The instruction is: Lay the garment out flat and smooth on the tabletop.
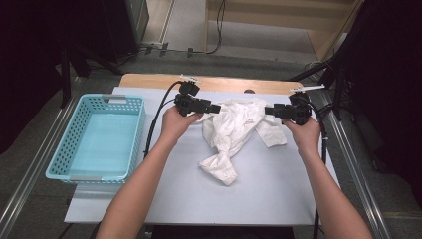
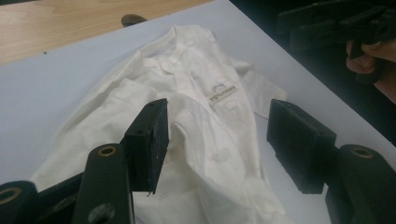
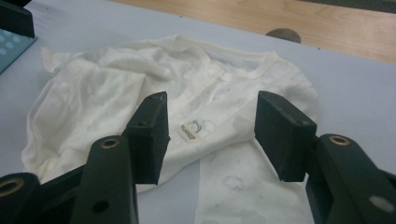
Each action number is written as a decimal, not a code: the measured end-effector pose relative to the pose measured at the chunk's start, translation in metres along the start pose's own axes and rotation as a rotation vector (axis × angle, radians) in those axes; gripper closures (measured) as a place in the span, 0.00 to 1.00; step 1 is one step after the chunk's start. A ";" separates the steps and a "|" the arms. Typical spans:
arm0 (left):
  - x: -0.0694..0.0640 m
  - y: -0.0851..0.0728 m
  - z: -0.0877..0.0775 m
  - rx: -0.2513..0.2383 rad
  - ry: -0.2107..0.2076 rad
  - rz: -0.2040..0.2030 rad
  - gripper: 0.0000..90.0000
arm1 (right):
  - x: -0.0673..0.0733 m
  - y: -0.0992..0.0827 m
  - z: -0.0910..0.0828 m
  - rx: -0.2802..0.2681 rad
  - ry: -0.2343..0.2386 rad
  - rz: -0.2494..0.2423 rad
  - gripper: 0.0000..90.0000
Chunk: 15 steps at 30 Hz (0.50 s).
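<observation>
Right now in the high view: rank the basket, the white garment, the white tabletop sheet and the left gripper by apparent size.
1. White tabletop sheet, largest.
2. Turquoise basket.
3. White garment, crumpled, so it would cover more if spread out.
4. Left gripper, smallest, jaws apart beside the garment's edge.

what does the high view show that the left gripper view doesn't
High view alone: the light blue basket left of the work mat, both forearms, the left tool from outside, and the garment's leg trailing toward the person.

Left gripper view alone: a small printed label on the white garment, plus the left tool's own pads close up, standing apart above the cloth without pressing it.

Both: the garment crumpled on the pale mat, the wooden table edge behind it, and the right tool with its hand.
</observation>
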State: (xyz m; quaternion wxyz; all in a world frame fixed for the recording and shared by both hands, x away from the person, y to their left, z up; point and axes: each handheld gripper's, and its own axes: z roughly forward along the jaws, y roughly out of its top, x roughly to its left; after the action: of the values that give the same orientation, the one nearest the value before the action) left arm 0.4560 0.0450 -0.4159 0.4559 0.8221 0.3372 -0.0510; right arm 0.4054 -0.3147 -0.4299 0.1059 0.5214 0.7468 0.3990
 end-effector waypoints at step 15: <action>-0.013 -0.020 -0.004 0.036 -0.019 -0.002 0.43 | 0.006 -0.030 -0.008 0.010 0.044 0.016 0.43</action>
State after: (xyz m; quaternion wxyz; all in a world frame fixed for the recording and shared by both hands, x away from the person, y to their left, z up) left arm 0.4331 0.0490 -0.4225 0.4440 0.8294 0.3327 -0.0656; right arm 0.3767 -0.3175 -0.4441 0.0837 0.5192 0.7467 0.4074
